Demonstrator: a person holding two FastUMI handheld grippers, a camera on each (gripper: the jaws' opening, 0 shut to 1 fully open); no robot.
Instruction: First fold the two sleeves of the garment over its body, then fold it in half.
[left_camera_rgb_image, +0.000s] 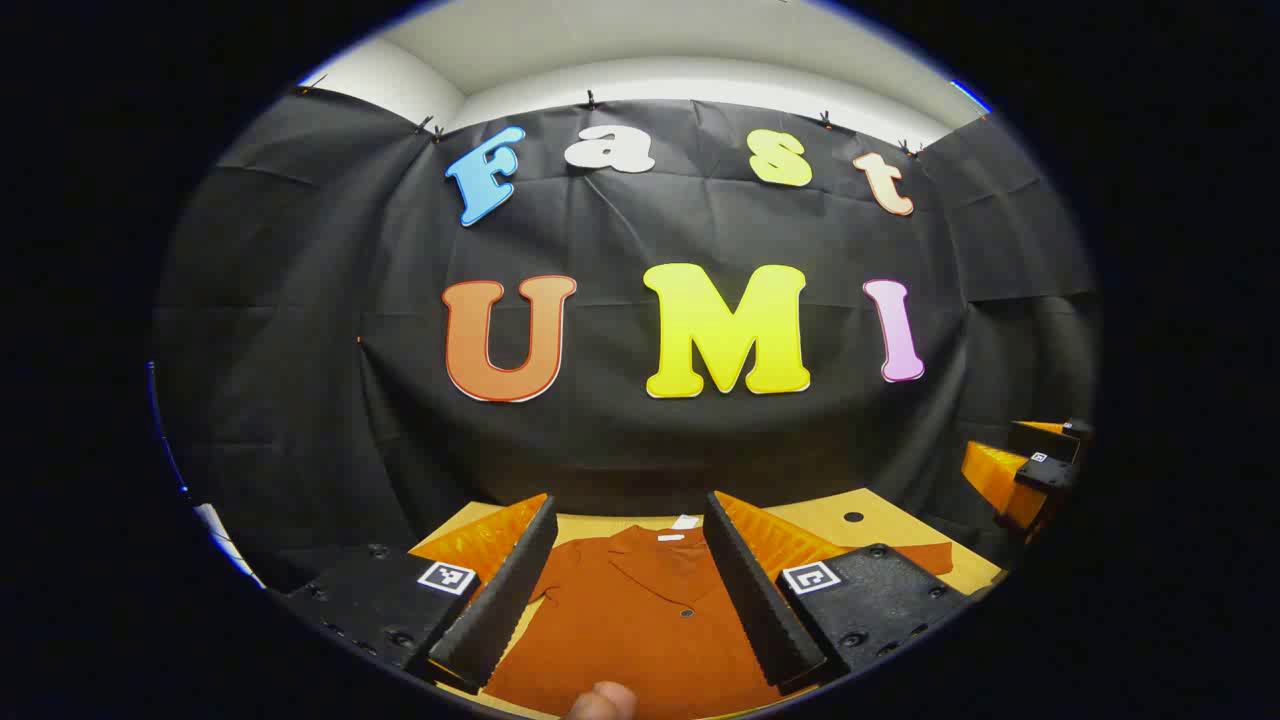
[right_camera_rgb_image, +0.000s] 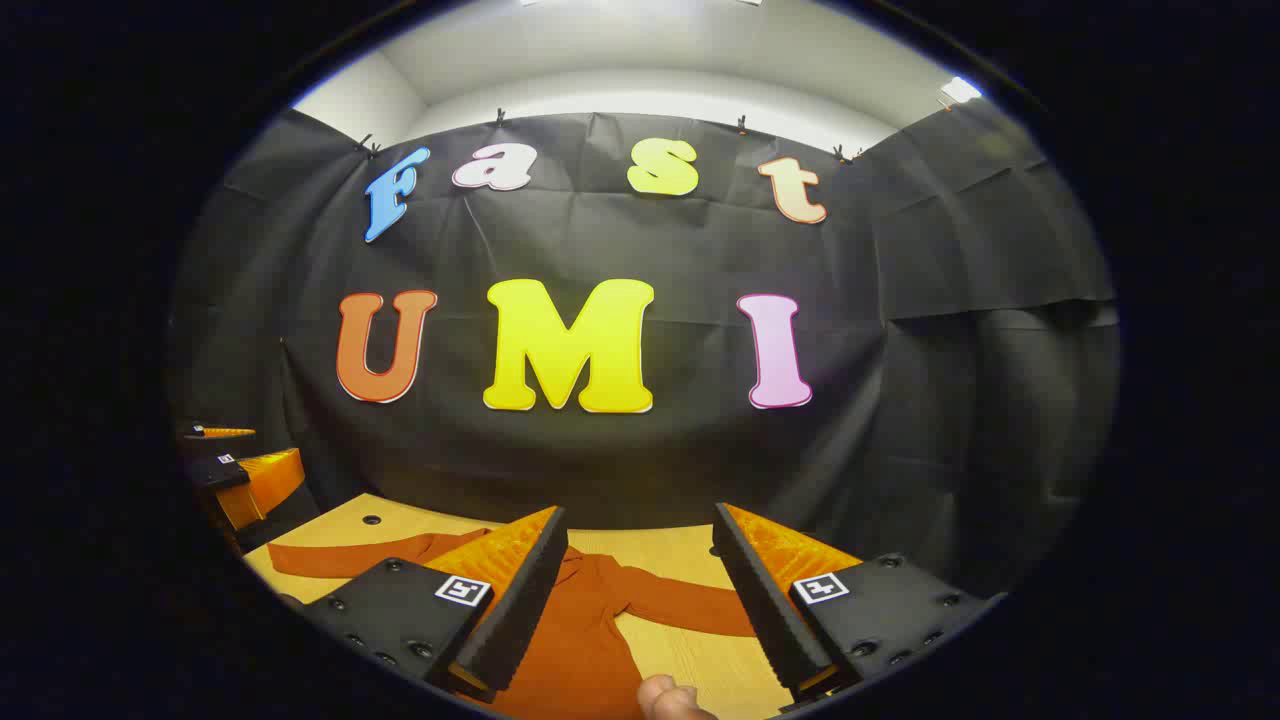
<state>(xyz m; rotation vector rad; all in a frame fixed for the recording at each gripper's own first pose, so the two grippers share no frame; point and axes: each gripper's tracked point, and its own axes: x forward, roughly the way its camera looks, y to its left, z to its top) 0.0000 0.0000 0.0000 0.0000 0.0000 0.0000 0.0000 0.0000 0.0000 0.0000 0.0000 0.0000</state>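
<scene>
The orange shirt (left_camera_rgb_image: 640, 620) lies flat on the wooden table (right_camera_rgb_image: 690, 560) with both sleeves still spread out, and the left gripper (left_camera_rgb_image: 625, 580) and right gripper (right_camera_rgb_image: 635, 590) hang wide open holding nothing, so a grab too low could bunch the cloth.

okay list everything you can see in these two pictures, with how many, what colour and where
garment: one, rust orange, lying flat on the table, collar toward the wall, sleeves spread out to the sides
sleeve: one, rust orange, stretched across bare wood between the right claw's fingers
table: one, light wood, against the black cloth wall
left claw: one, open, above the garment's body
right claw: one, open, above the sleeve
fingertip: one, at the bottom edge of the left gripper view
</scene>
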